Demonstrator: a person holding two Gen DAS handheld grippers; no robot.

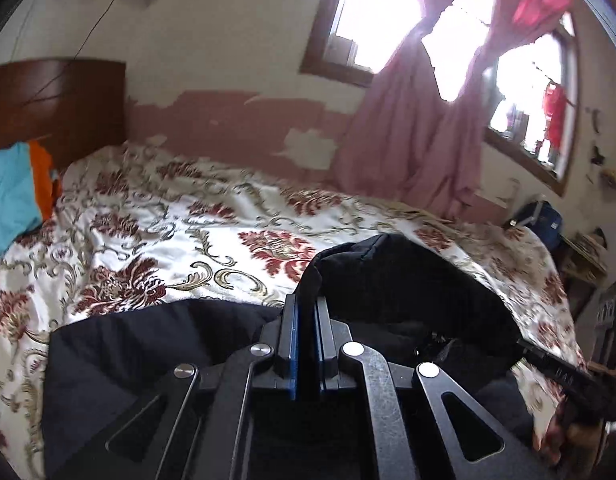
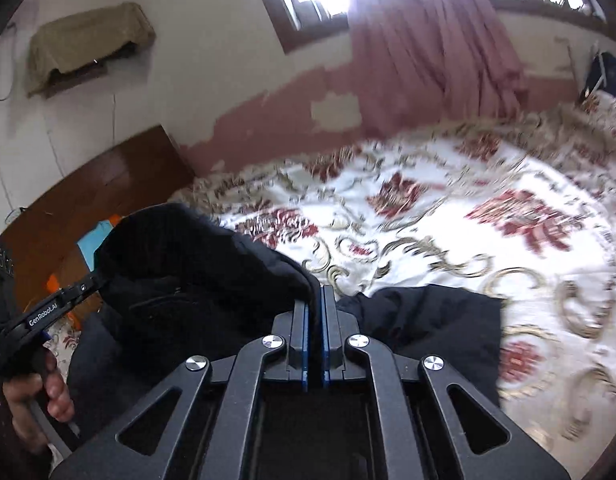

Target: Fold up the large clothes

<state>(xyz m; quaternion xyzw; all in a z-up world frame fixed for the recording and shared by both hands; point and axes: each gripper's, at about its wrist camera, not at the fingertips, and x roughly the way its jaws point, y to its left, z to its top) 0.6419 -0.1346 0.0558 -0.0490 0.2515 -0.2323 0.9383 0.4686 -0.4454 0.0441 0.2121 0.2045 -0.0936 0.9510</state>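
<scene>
A large black garment (image 1: 407,292) lies on the flowered bedspread (image 1: 168,232), with part of it lifted into a raised fold. My left gripper (image 1: 306,300) is shut on an edge of the black garment. My right gripper (image 2: 315,292) is shut on another edge of the same black garment (image 2: 188,264), holding the fold up above the bedspread (image 2: 447,220). The left gripper also shows at the left of the right wrist view (image 2: 96,278), gripping the cloth. The right gripper's body shows at the right edge of the left wrist view (image 1: 567,376).
A wooden headboard (image 1: 56,104) stands at the bed's head, with blue and orange cloth (image 1: 16,192) beside it. Pink curtains (image 1: 419,132) hang at the windows behind the bed. A blue bag (image 1: 547,220) sits past the bed's far corner.
</scene>
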